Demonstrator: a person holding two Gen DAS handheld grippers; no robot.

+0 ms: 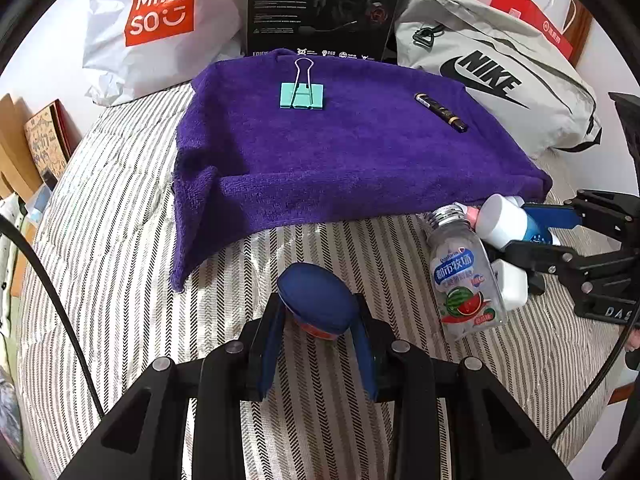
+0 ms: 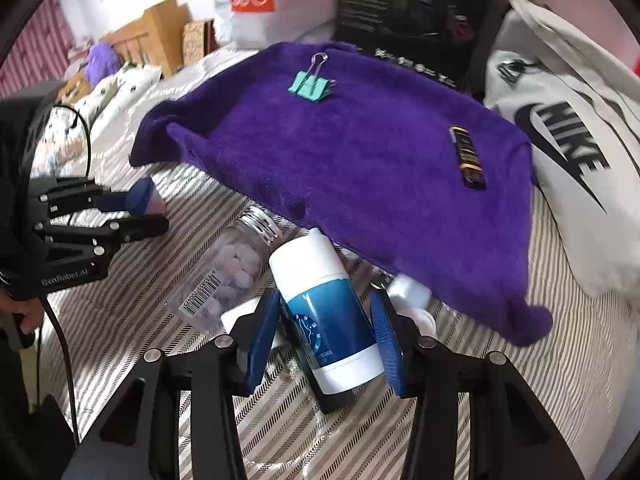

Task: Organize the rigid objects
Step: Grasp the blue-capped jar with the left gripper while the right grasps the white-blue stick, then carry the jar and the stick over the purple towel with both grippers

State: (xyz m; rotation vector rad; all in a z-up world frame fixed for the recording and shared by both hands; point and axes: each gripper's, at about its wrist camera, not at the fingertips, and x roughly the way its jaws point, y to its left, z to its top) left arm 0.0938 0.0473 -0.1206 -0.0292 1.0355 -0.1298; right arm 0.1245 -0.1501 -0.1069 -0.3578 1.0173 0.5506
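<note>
A: Containers?
B: Clear bottle (image 1: 464, 276) lying on the striped sheet (image 1: 120, 240), silver cap (image 1: 446, 216) toward 12 o'clock, watermelon label up in the left view. Packed with pale candies (image 2: 236, 264), seen through the barcode side in the right view.
A: And the white one?
B: White-and-blue bottle (image 2: 328, 316) between the blue pads (image 2: 262, 340) of the right gripper (image 2: 326, 340), white cap end toward 11 o'clock. Pads close on both sides; contact hard to confirm, so cannot tell whether clamped. Contents hidden.
A: Left gripper?
B: Left gripper (image 1: 318, 344) clamped on a blue oval case (image 1: 318, 296), a red edge showing beneath. From the right view, at 9 o'clock, with a pinkish underside on that case.
A: Anything else in the heap?
B: 1 white block (image 1: 510, 284) touching the clear bottle at its 3 o'clock side. More small white pieces (image 2: 412, 292) tucked at the towel's edge, too hidden to name.
A: On the towel?
B: Purple towel (image 1: 340, 152) draped over a raised base. 1 teal clip (image 1: 302, 96) near 12 o'clock, wire handles up. 1 dark pen (image 1: 440, 112) at 1 o'clock, well apart from the clip.
A: In the way?
B: Towel's front edge hanging just beside the bottles. Behind the towel: Miniso bag (image 1: 160, 20) at 11 o'clock, black box (image 1: 320, 4) at 12, Nike bag (image 1: 500, 80) at 2. Black cable (image 1: 52, 280) across the sheet at 8 o'clock.
</note>
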